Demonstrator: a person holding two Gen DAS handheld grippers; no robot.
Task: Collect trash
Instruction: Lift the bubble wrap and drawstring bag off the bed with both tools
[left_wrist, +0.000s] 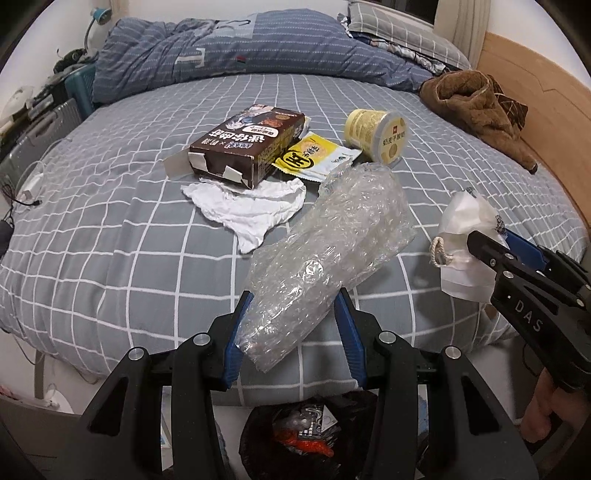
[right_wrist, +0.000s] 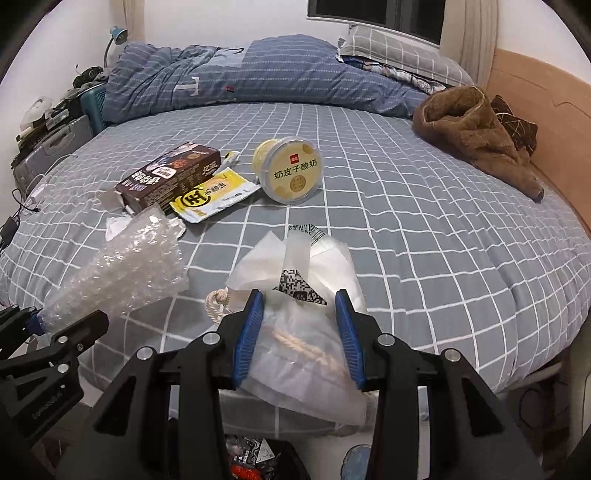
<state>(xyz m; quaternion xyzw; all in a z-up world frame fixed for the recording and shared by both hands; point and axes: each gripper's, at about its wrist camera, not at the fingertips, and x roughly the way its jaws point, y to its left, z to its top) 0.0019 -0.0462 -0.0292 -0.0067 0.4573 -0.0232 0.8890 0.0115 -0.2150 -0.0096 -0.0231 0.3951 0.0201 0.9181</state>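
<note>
1. The left gripper (left_wrist: 293, 332) had its blue-padded fingers (left_wrist: 236, 343) clamped on the near end of a clear, crumpled roll of bubble wrap (left_wrist: 325, 254), which slanted away from the jaws over the bed.
2. The right gripper (right_wrist: 301, 336) had its blue pads (right_wrist: 247, 339) pressed on a translucent white bag (right_wrist: 295, 295) with a twisted cream rope handle (right_wrist: 216, 304) and a printed black square code; the bag hung at the bed's near edge.
3. Below both grippers, just off the near edge of the bed, stood a black-lined trash bin (left_wrist: 306, 435) holding red and printed scraps.
4. The landmark was the bed itself, covered by a grey sheet with a white grid (left_wrist: 110, 236).
5. Toward the bed's middle lay a dark brown printed carton (left_wrist: 247, 147) with an open flap, resting on a crumpled white tissue (left_wrist: 247, 210).
6. Touching the carton's right side was a flat yellow-and-white sachet (left_wrist: 314, 157); just beyond it a pale yellow yogurt tub (left_wrist: 376, 134) lay on its side.
7. At the bed's far end lay a blue striped quilt (left_wrist: 221, 48); a brown fleece garment (left_wrist: 476, 107) lay by its right-hand edge.
</note>
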